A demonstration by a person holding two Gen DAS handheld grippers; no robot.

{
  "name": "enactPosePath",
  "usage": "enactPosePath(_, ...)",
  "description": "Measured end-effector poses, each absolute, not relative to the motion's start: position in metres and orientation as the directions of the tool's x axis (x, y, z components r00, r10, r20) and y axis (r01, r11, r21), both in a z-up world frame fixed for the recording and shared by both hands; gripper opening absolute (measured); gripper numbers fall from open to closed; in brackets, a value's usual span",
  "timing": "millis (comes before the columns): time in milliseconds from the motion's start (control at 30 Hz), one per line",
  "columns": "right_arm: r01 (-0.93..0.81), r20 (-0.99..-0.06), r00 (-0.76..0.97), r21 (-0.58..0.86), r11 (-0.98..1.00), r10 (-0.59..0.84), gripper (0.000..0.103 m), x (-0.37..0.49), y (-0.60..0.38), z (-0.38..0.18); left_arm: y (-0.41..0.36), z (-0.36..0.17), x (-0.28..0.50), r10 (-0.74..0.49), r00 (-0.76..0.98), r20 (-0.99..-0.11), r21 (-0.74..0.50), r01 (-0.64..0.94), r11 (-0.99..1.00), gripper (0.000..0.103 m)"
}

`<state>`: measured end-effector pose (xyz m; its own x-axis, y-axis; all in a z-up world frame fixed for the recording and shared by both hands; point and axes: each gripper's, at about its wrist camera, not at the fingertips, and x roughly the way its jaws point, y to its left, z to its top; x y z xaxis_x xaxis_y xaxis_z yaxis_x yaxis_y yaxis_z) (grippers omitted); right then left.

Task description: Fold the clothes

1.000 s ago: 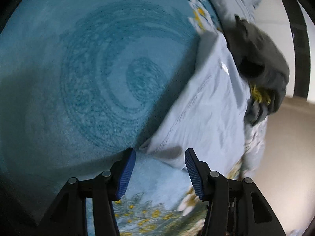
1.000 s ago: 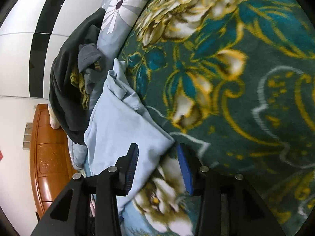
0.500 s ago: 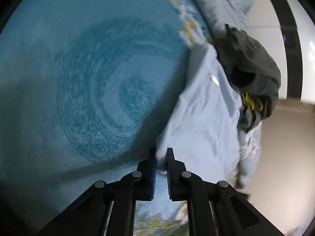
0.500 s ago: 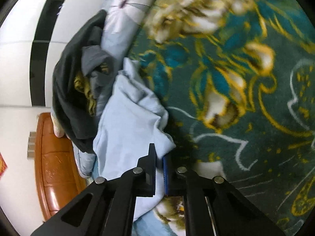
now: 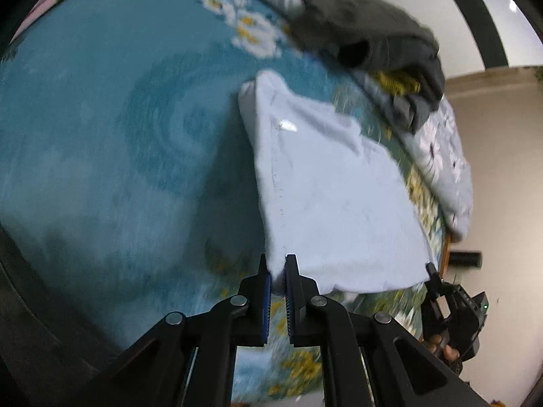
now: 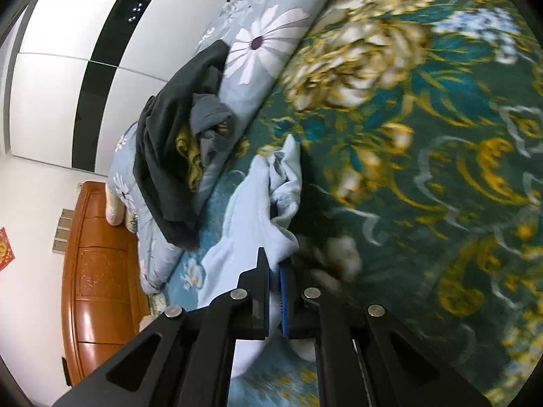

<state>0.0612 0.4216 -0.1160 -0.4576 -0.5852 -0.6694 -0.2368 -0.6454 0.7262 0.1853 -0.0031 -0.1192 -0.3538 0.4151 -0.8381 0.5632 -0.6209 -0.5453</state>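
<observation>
Across a teal floral blanket [image 5: 101,118], the left gripper [image 5: 278,291] and right gripper [image 6: 275,291] each pinched 1 corner of a pale blue cotton garment [image 5: 332,203].

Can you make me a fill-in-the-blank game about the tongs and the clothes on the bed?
1. Both tongs, the left tongs and the right tongs, are pinching the light ____ garment.
2. The dark grey clothes are piled on a quilt printed with ____.
3. The headboard is made of ____.

Missing words: blue; flowers; wood
</observation>
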Motion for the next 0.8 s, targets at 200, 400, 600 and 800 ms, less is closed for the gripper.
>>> enactPosePath(200, -0.346, -0.716, -0.428, 0.693, -0.633, -0.551, 0.004, 0.084, 0.456, -0.154, 0.002, -0.124, 0.179, 0.402, -0.316, -0.859, -0.511, 0.572, -0.642, 0.012)
enactPosePath(400, -0.338, -0.746, -0.391, 0.661, -0.670, -0.539, 0.005, 0.082, 0.458, -0.163, -0.011, -0.112, 0.178, 0.350, -0.320, -0.880, -0.474, 0.585, -0.658, 0.024)
enactPosePath(600, -0.313, -0.791, -0.369, 0.600, -0.736, -0.488, 0.008, 0.078, 0.466, -0.162, -0.026, -0.114, 0.170, 0.315, -0.341, -0.886, -0.463, 0.601, -0.651, 0.033)
enactPosePath(800, -0.276, -0.759, -0.384, 0.638, -0.719, -0.526, 0.040, 0.069, 0.465, -0.165, 0.019, -0.120, 0.141, 0.391, -0.364, -0.846, -0.527, 0.449, -0.722, 0.033)
